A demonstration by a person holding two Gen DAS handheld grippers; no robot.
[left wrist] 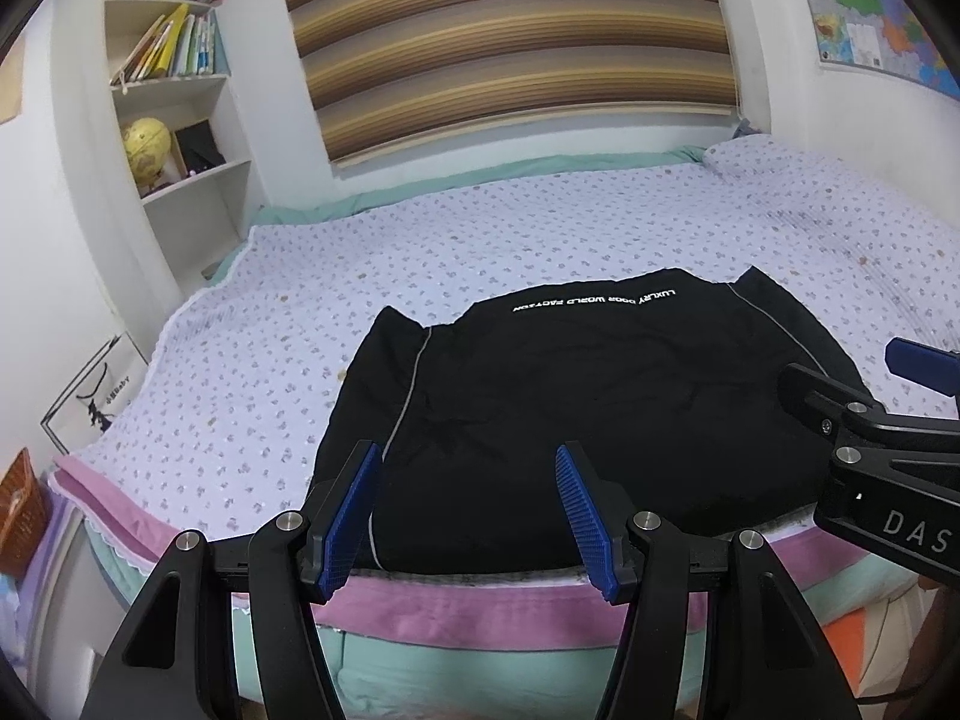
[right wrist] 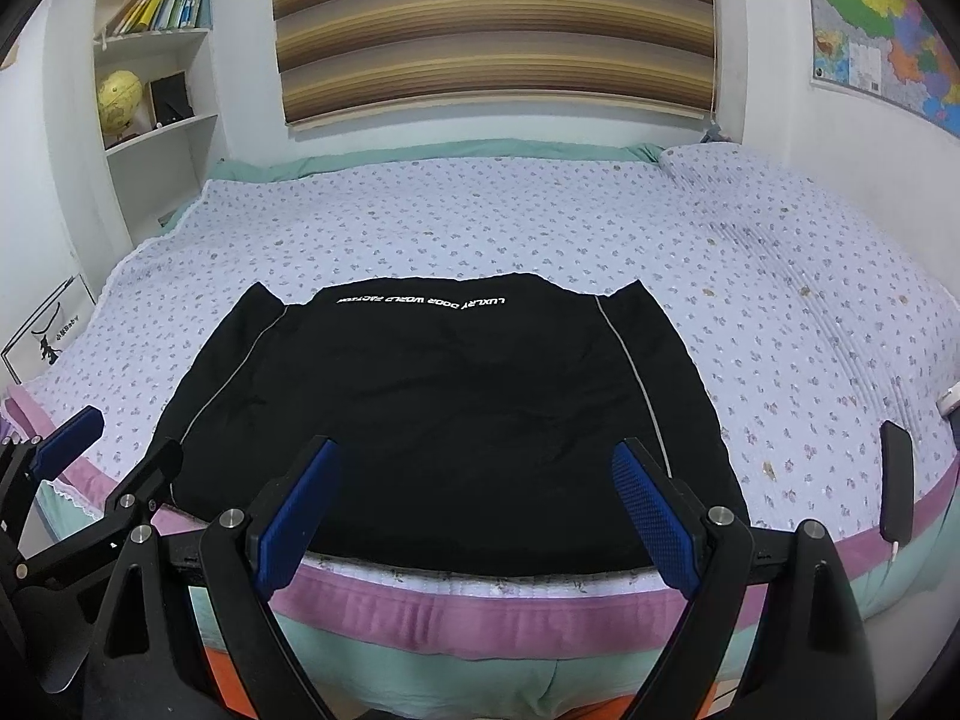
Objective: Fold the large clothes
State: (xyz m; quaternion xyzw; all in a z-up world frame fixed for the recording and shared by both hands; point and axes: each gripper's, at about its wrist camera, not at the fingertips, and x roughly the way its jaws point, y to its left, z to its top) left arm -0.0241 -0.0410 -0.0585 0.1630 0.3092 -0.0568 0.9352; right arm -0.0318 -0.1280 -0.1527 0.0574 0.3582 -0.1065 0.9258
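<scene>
**Left wrist and right wrist views: garment part-folded, jaws empty**

Left wrist view showed the left gripper (left wrist: 468, 516) with its jaws held apart and nothing between them; the near hem of the black garment (left wrist: 576, 420) lay just beyond the fingertips, untouched. The right gripper (right wrist: 477, 519) was seen with its jaws spread wider, likewise empty, the same hem stretching across the gap just ahead of them.

The garment was laid flat on the bed (right wrist: 420, 222), near its front edge, centred ahead of both pairs of jaws. Its sides appeared already turned inward, so that a neat, roughly rectangular panel was formed, with white lettering (right wrist: 423, 301) along the far edge. No sleeve was seen lying loose beside it.

The side folds were judged done. What seemed left was the lengthwise fold: the near hem would need to be taken up at both corners and carried toward the lettered edge. That grasp was not yet made.
</scene>
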